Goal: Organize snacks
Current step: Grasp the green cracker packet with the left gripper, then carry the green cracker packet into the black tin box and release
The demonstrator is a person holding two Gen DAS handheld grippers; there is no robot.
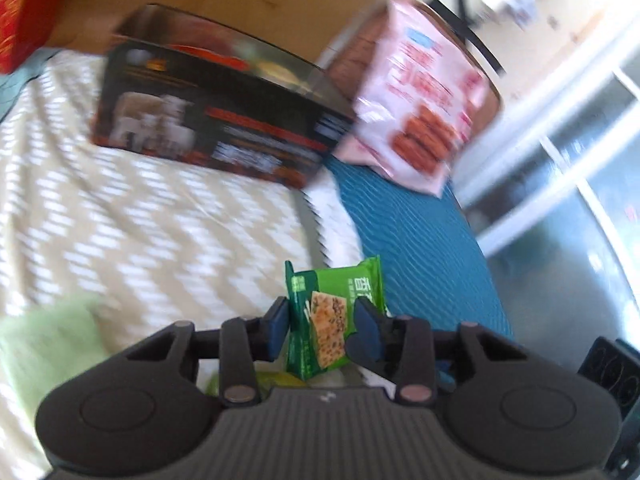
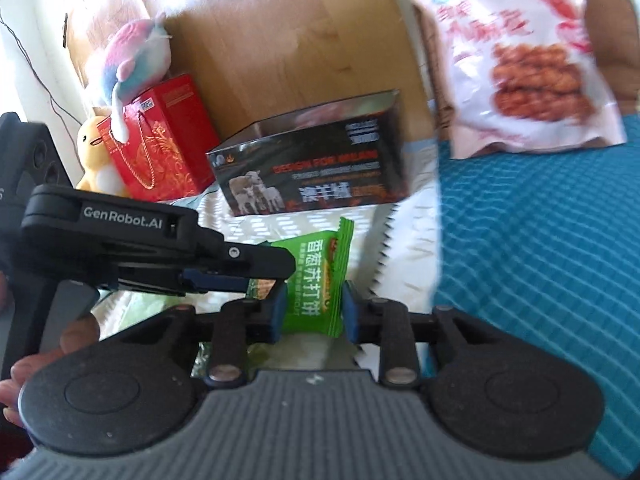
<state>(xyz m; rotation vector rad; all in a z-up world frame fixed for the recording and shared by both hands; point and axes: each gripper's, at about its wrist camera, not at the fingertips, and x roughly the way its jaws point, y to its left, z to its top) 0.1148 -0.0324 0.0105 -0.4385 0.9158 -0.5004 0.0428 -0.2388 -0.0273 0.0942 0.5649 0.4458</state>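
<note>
Each gripper is closed on a small green cracker packet. The left gripper (image 1: 322,330) pinches its packet (image 1: 334,320) upright between the blue pads, above the seam where the chevron bedding (image 1: 140,200) meets the teal blanket (image 1: 420,248). The right gripper (image 2: 314,312) holds a second packet (image 2: 316,284) the same way, and in its view the left gripper (image 2: 256,268) reaches across just beside that packet, nearly touching it. Farther back on the bed stand a black box (image 1: 216,120) and a pink bag (image 1: 420,100), the bag leaning against something brown behind it. Both views are smeared, which suggests quick motion, and that is the main risk: the wrappers are slick and soft, gripped only at their middles, so a fast swing could let one slide out or twist. The two grippers are also very close — a clash could knock a packet loose. Setting a packet down beside the pink bag could tip it, since it looks lightly propped. The right view alone shows the red gift bag (image 2: 160,140) whole, with the plush toys (image 2: 132,64) on it and beside it, the person's fingers, and the two grippers crowding. The left view alone shows the cracker picture on its packet and a pale green cloth (image 1: 44,340) at lower left.
</note>
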